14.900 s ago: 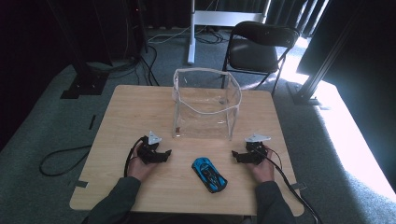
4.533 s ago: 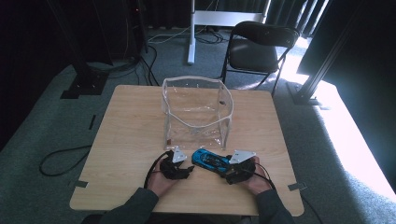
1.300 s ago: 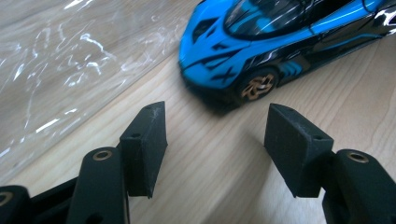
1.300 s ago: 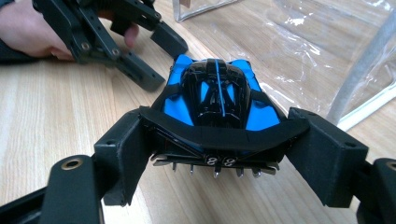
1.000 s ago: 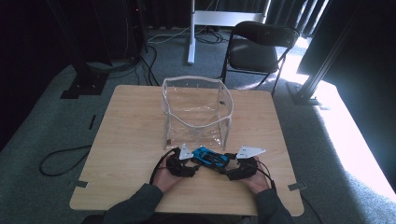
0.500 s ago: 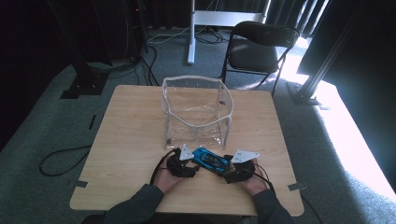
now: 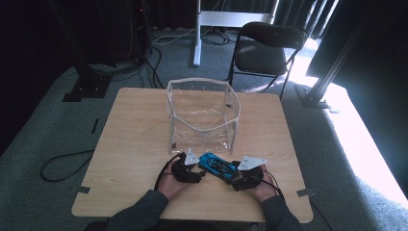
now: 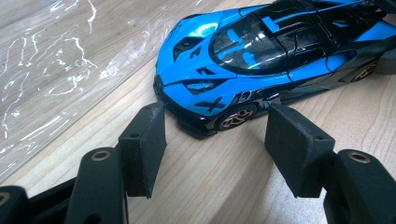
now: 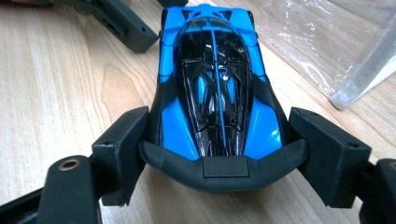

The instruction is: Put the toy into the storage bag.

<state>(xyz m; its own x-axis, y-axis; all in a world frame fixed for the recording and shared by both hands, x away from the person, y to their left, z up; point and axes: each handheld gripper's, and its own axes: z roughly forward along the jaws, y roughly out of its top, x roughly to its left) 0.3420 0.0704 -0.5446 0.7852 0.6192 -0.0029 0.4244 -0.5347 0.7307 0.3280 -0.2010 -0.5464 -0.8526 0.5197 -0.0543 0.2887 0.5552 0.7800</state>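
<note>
Blue and black, the toy car point(image 7: 217, 166) sits on the wooden table point(image 7: 134, 144) between the two claws. Its rear wing lies between the pads of the right gripper point(image 9: 219, 154), which press on both ends of the wing, so that claw holds the car by its tail. The left gripper point(image 8: 215, 135) stands wide, pads off the car, the nose and front wheel just ahead of its tips. Beyond both claws stands a clear plastic bag point(image 7: 204, 113), upright and open.

The blue car's point(image 8: 261, 60) rear ran past the edge beyond the left gripper point(image 8: 215, 140). The clear box point(image 9: 336, 42) beside the right gripper point(image 9: 219, 154) was cropped too.
</note>
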